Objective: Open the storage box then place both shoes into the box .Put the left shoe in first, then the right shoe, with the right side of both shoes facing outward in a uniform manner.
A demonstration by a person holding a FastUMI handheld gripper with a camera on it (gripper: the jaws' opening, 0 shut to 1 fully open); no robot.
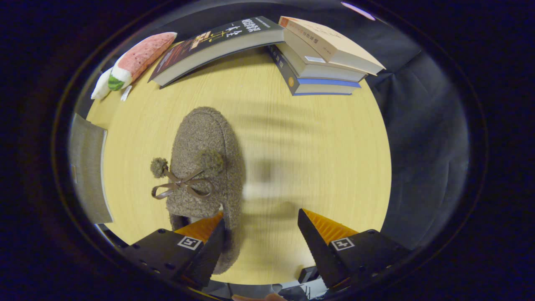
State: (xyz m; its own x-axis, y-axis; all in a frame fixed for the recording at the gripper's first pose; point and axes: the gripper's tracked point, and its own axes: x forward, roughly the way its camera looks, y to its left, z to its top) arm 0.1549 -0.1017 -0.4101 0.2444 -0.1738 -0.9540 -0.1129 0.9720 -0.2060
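Shoe (207, 167) of brown fleece on table (317, 159), toe far, heel at left finger of gripper (259, 232), jaws apart and gripping nothing; boxing apparently not done.

My gripper (259, 225) hangs over the wooden table (317, 159) with its fingers spread wide apart, nothing between them. A fuzzy brown shoe (205, 167) with a bow and pompoms lies toe pointing away, its heel end passing under my left finger (209, 246). Beyond it, a large dark book (217, 44) leans beside a stack of books (322, 58), and a plush toy (133, 60) lies near the table's far edge. A grey panel (87, 167) sits beside the shoe.
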